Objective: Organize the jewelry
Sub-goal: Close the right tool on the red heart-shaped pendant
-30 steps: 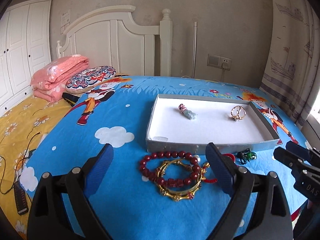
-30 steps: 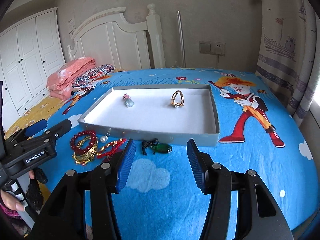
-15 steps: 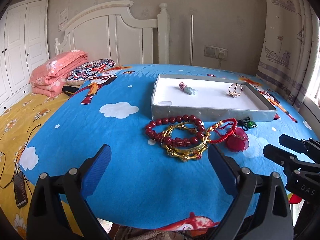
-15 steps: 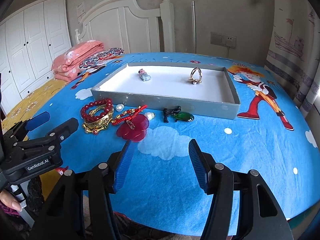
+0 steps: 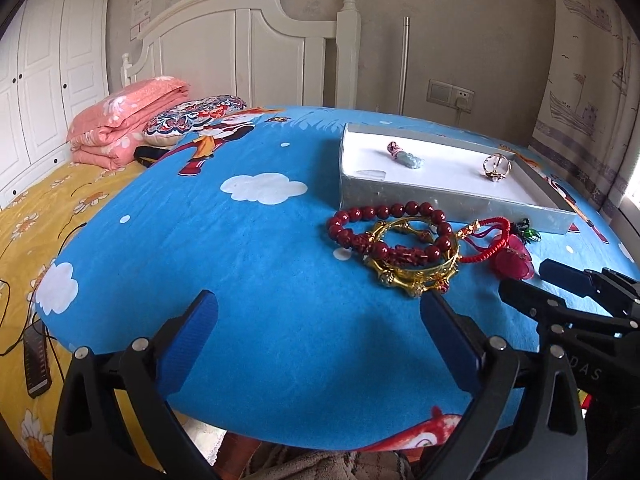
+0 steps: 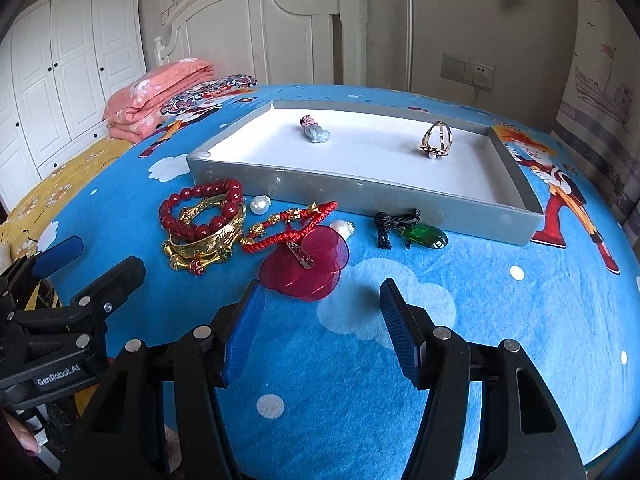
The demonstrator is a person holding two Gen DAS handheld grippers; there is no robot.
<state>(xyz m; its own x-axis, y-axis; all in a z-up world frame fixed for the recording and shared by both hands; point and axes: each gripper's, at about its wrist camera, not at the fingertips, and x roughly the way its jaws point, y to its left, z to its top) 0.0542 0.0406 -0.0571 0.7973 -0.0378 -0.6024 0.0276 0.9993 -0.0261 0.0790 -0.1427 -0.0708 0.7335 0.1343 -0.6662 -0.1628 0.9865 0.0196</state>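
Observation:
A grey tray (image 6: 360, 196) (image 5: 440, 196) with a white floor lies on the blue bedsheet. In it are a gold ring (image 6: 436, 141) (image 5: 496, 166) and a small pale-blue charm (image 6: 315, 131) (image 5: 406, 156). In front of the tray lie a red bead bracelet (image 6: 200, 212) (image 5: 384, 232), a gold bangle (image 6: 208, 244) (image 5: 416, 272), a red cord bracelet (image 6: 296, 224), a red flower piece (image 6: 308, 264) (image 5: 514, 260), two pearls (image 6: 259, 204) and a green pendant (image 6: 424, 236). My right gripper (image 6: 320, 324) is open, just short of the flower piece. My left gripper (image 5: 320, 344) is open, short of the bangle.
A folded pink quilt (image 5: 124, 124) and a patterned pillow (image 5: 196, 118) lie at the far left by the white headboard (image 5: 248, 44). A yellow sheet (image 5: 36, 216) with a cable and a dark remote (image 5: 36, 364) lies left of the blue sheet. A curtain (image 5: 588, 80) hangs on the right.
Both grippers have pulled back and dropped lower, away from the tray. The jewelry pile now lies further ahead of the fingers. Nothing was picked up.

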